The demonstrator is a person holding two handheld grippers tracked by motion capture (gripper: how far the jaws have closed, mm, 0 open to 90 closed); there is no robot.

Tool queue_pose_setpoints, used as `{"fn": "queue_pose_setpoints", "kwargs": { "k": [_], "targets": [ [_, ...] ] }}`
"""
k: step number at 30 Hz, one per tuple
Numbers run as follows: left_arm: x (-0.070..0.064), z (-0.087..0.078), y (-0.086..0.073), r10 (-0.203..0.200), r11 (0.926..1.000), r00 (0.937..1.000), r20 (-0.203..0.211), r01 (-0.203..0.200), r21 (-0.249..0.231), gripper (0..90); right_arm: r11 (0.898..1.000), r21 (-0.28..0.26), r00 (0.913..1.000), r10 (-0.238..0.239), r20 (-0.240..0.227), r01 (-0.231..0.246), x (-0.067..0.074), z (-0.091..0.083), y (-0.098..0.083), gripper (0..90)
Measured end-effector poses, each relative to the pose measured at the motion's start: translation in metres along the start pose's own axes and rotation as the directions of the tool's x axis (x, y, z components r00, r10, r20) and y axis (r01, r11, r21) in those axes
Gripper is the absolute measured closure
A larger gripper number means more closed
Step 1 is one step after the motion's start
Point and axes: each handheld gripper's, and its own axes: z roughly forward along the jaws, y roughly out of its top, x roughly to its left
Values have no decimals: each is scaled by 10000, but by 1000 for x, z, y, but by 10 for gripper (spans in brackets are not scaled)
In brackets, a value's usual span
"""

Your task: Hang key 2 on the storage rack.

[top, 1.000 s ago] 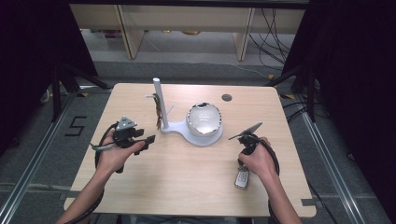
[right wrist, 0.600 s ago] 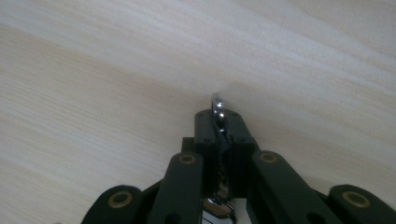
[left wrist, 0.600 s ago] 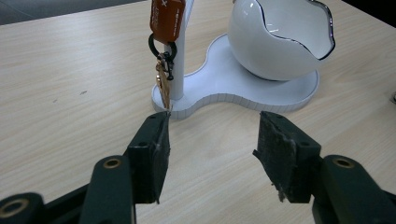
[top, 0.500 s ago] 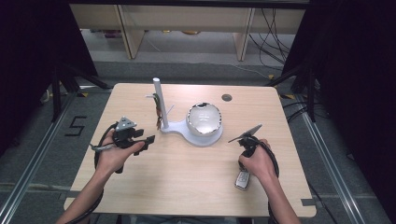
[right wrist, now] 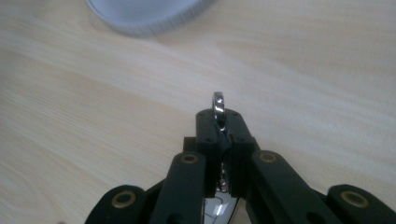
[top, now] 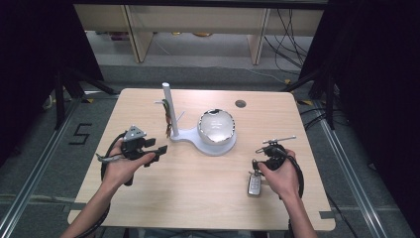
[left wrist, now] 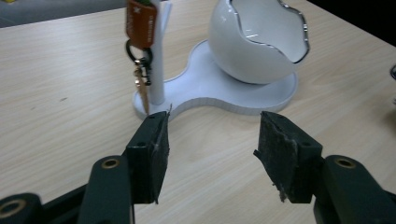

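Right gripper [top: 257,163] shifted slightly inward since earlier, jaws clamped on the metal key ring [right wrist: 218,105], car key fob [top: 254,184] trailing on the table beneath, left gripper [left wrist: 212,140] gaping empty, level, facing the key stand [left wrist: 156,60].

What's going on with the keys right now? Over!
Right tongs shut on key ring, car key dangling. Left tongs open, empty. Stand ahead, nothing blocking.

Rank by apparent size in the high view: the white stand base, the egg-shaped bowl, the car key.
1. white stand base
2. egg-shaped bowl
3. car key, clearly smallest
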Motion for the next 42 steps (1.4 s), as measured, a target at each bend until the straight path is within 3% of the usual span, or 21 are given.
{"fn": "queue_pose_setpoints", "kwargs": {
  "k": [3,5,8,13,15,16,17,18,19,21,23,26,27,28,29,34,36,39,40,41,42],
  "targets": [
    [-9,1,2,98,9998,9986,528,-90,-150,427,9964,-842,9999,7,-139,-19,6,-13,1,869],
    [-17,2,4,231,9997,9962,841,-221,-127,430,9894,-1449,9980,-171,-605,82,11,-21,3,869],
    [-31,4,8,365,9990,9865,1594,-320,-307,437,9619,-2687,9907,-828,-1082,510,19,-29,6,869],
    [-55,10,16,762,9965,9667,2442,-658,-508,439,9193,-3875,9784,-1385,-1532,694,35,-38,11,869],
    [-62,13,18,949,9951,9609,2600,-839,-532,440,9077,-4150,9720,-1496,-1814,622,42,-38,13,869],
    [-66,14,20,981,9949,9588,2665,-887,-470,440,9110,-4114,9716,-1206,-2037,269,49,-40,13,869],
    [-69,16,20,1028,9944,9562,2741,-920,-521,441,8976,-4386,9677,-1466,-2050,430,54,-39,14,869],
    [-71,17,21,1142,9932,9519,2844,-1036,-523,441,8976,-4386,9677,-1466,-2050,430,54,-39,14,869],
    [-73,18,21,1165,9929,9511,2859,-1041,-582,442,8804,-4671,9627,-1908,-1917,815,57,-39,15,869],
    [-75,19,21,1219,9924,9467,2981,-1119,-506,442,8839,-4616,9596,-1896,-2078,747,59,-39,15,869],
    [-77,20,21,1221,9923,9468,2977,-1098,-579,442,8695,-4878,9572,-2013,-2081,768,62,-38,15,870],
    [-77,18,21,1274,9915,9501,2849,-1142,-626,442,8713,-4880,9599,-1787,-2162,523,67,-40,13,869],
    [-77,18,21,1305,9910,9496,2850,-1159,-675,442,8578,-5089,9541,-2076,-2160,715,65,-40,13,869],
    [-77,18,21,1333,9906,9501,2820,-1187,-685,442,8591,-5072,9562,-2018,-2119,689,66,-41,12,869],
    [-77,18,21,1302,9909,9482,2897,-1144,-708,442,8467,-5273,9532,-2137,-2140,714,66,-40,12,869],
    [-80,17,22,1382,9893,9507,2775,-1191,-845,437,8246,-5593,9553,-2271,-1895,851,69,-42,12,869],
    [-81,17,22,1425,9885,9512,2736,-1228,-878,434,8312,-5504,9524,-2259,-2046,789,70,-44,11,869],
    [-83,18,21,1476,9874,9494,2772,-1255,-960,428,8212,-5650,9509,-2328,-2041,797,74,-45,12,869],
    [-83,18,21,1508,9867,9491,2767,-1273,-1010,427,8067,-5851,9471,-2468,-2050,835,74,-44,12,869],
    [-84,18,22,1558,9858,9480,2776,-1315,-1041,427,8157,-5730,9510,-2344,-2017,796,76,-45,12,869],
    [-85,18,22,1587,9852,9466,2805,-1331,-1082,426,8091,-5811,9458,-2505,-2065,874,77,-45,13,869]
  ]
}}
